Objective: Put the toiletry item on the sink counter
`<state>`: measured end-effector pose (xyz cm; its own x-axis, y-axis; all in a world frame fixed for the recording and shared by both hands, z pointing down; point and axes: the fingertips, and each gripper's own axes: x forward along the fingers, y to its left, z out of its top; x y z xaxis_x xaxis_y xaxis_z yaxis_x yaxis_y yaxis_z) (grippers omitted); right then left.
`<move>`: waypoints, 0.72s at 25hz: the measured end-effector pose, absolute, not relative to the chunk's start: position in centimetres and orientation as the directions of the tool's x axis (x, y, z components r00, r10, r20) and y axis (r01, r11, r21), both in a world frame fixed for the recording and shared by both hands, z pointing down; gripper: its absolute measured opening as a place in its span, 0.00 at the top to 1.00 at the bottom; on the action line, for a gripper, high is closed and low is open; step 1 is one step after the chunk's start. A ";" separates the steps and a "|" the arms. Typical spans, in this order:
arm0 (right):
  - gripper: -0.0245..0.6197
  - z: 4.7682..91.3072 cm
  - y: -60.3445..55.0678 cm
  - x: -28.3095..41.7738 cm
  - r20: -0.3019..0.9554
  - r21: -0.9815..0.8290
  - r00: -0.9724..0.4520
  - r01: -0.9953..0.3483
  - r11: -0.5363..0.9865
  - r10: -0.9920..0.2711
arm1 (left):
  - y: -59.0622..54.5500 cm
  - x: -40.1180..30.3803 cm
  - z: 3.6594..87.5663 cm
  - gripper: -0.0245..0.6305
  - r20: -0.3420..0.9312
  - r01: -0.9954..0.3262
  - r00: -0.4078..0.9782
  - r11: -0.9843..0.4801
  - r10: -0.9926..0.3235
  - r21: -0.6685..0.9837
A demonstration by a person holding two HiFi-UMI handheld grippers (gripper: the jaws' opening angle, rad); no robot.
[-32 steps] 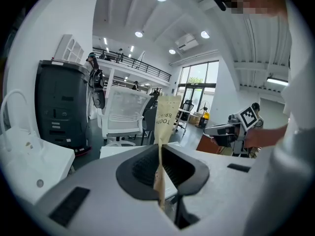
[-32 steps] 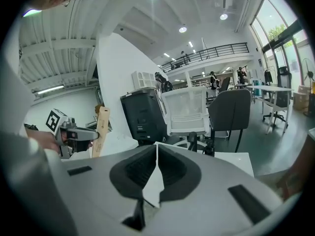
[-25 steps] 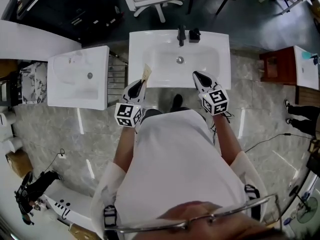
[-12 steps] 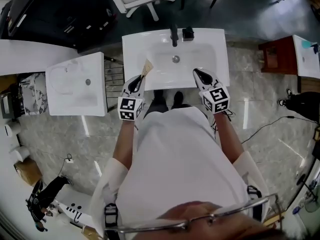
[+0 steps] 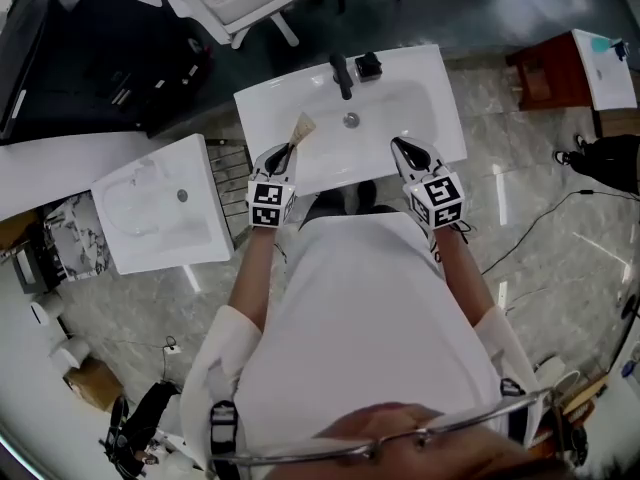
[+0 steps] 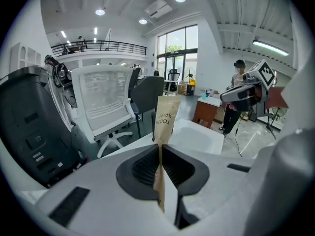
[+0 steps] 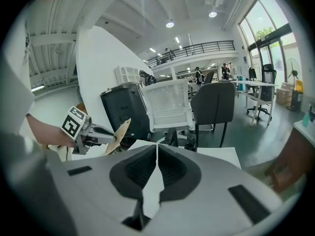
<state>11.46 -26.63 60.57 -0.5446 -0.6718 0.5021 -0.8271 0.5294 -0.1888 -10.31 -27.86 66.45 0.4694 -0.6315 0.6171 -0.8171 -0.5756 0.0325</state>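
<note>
Left gripper view: left gripper [image 6: 160, 154] pinches a toothbrush packet [image 6: 166, 118].

A tan, dark-lettered packet [image 5: 300, 128] against a white sink [image 5: 268, 108], black tap [image 5: 341, 74] and grey marbled floor [image 5: 540, 218], with black-and-white square markers on the left gripper [image 5: 286, 152] and right gripper [image 5: 399, 147].

We see the paper packet [image 6: 166, 116] only above the left tongs [image 6: 159, 151]; its lower end is buried between the pressed jaws. At the back of the sink [image 5: 262, 108], beside the tap [image 5: 341, 75], a small dark object [image 5: 369, 66], perhaps a bottle, is too small to name.
</note>
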 end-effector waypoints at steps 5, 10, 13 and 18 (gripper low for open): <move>0.94 61.1 -27.1 11.0 0.524 -0.188 -0.486 -0.867 0.461 -0.699 | -32.0 -11.3 70.1 0.92 0.679 -0.759 0.467 -0.651 -0.567 -0.021; 0.94 61.9 -27.3 10.8 0.557 -0.173 -0.434 -0.895 0.412 -0.708 | -36.0 -11.7 74.1 0.92 0.727 -0.683 0.451 -0.724 -0.518 -0.092; 0.93 62.0 -27.3 10.5 0.568 -0.170 -0.402 -0.911 0.376 -0.718 | -37.9 -11.7 76.5 0.92 0.763 -0.626 0.427 -0.768 -0.486 -0.139; 0.93 62.5 -27.7 10.5 0.581 -0.178 -0.359 -0.932 0.316 -0.730 | -40.9 -11.7 80.8 0.92 0.819 -0.534 0.371 -0.822 -0.439 -0.198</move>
<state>10.50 -27.70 62.47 -0.3589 -0.7302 0.5814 -0.9318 0.3165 -0.1777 -11.66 -40.86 80.77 0.3707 -0.4385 0.8187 -0.5340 -0.8219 -0.1984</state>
